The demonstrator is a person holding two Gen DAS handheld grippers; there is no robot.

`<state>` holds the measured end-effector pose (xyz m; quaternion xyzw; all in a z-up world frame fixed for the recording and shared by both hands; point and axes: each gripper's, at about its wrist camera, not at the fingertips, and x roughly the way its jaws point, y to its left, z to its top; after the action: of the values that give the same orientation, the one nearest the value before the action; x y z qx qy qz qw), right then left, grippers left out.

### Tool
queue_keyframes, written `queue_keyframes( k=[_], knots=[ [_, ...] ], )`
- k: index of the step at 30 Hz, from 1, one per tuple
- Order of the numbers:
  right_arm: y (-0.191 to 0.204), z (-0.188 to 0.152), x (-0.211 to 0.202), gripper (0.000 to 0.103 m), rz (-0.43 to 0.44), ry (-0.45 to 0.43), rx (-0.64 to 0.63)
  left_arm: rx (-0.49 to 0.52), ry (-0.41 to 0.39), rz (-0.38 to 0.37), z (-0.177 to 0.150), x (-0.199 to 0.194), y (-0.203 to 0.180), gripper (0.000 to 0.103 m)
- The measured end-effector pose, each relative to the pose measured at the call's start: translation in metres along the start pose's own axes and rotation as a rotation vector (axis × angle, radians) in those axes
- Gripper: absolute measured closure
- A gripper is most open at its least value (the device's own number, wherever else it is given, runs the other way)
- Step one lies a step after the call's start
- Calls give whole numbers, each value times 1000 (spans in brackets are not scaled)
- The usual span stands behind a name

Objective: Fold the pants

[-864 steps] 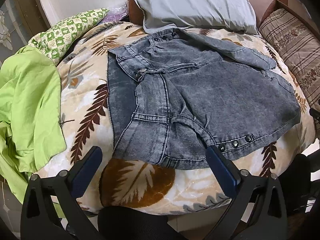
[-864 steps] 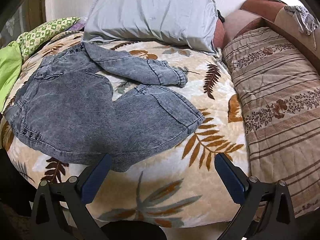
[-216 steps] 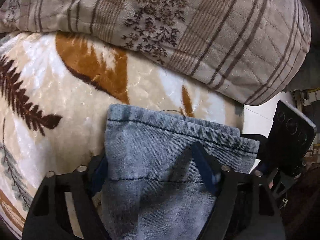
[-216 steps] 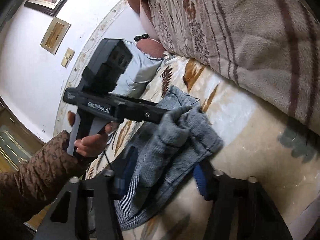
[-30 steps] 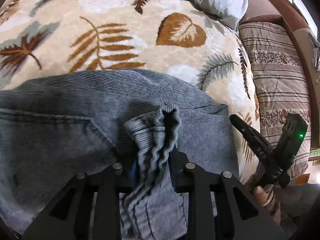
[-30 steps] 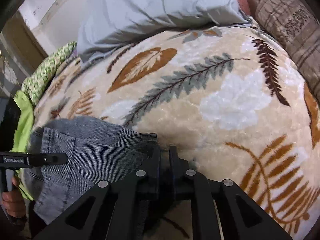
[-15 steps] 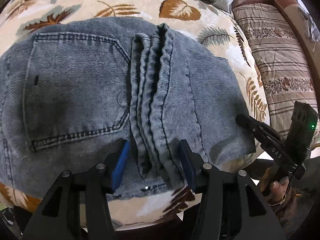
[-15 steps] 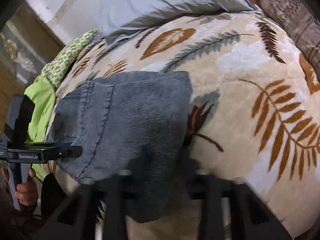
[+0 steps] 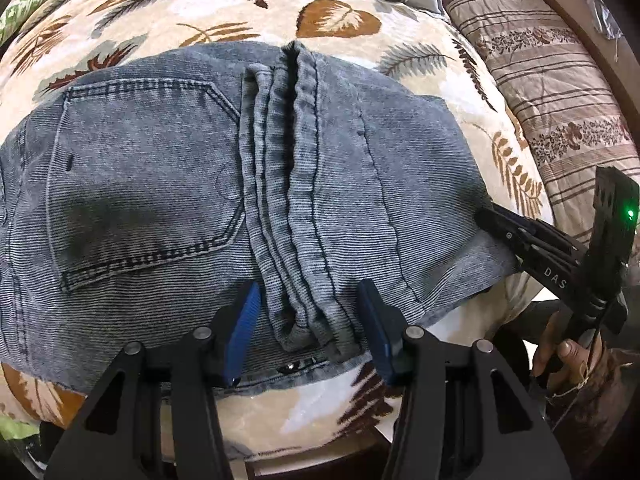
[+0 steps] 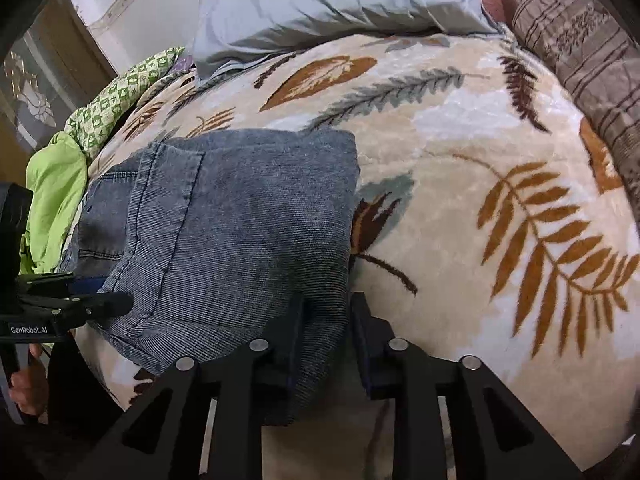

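The grey denim pants (image 9: 168, 184) lie folded into a compact stack on the leaf-print blanket (image 9: 340, 20), back pocket up, with the stacked hems (image 9: 288, 208) lying on top. My left gripper (image 9: 308, 328) is open, its blue pads either side of the hems' near end, not pinching. In the right wrist view the folded pants (image 10: 240, 220) sit at left. My right gripper (image 10: 326, 332) is open, its fingers straddling the fold's near right corner at the bed's edge.
A grey pillow (image 10: 332, 4) lies at the bed's head. A striped brown quilt (image 9: 560, 92) is on the right. Green cloth (image 10: 52, 200) and a green patterned pillow (image 10: 120, 100) lie to the left. The bed's front edge is just below both grippers.
Both grippers have let go of the pants and opened, and drawn back toward the bed's edge. The folded pants now lie flat.
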<state>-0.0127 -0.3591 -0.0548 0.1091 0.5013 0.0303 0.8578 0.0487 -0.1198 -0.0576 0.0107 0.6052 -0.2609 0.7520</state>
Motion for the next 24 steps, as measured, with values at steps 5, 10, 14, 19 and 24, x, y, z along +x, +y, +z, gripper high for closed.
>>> queue_keyframes(
  k=[5, 10, 14, 19, 24],
  knots=[
    [17, 6, -31, 77, 1, -70, -49, 34, -85, 7, -4, -25, -8, 54],
    [33, 1, -39, 77, 7, -84, -91, 82, -78, 38, -8, -20, -17, 54],
    [34, -11, -20, 78, -3, -32, -101, 85, -24, 57, -13, 1, -13, 53],
    [29, -19, -6, 78, -18, -18, -73, 75, -22, 26, -13, 1, -9, 51],
    [45, -16, -26, 57, -36, -65, -84, 47, -36, -11, -11, -20, 8, 49]
  ],
)
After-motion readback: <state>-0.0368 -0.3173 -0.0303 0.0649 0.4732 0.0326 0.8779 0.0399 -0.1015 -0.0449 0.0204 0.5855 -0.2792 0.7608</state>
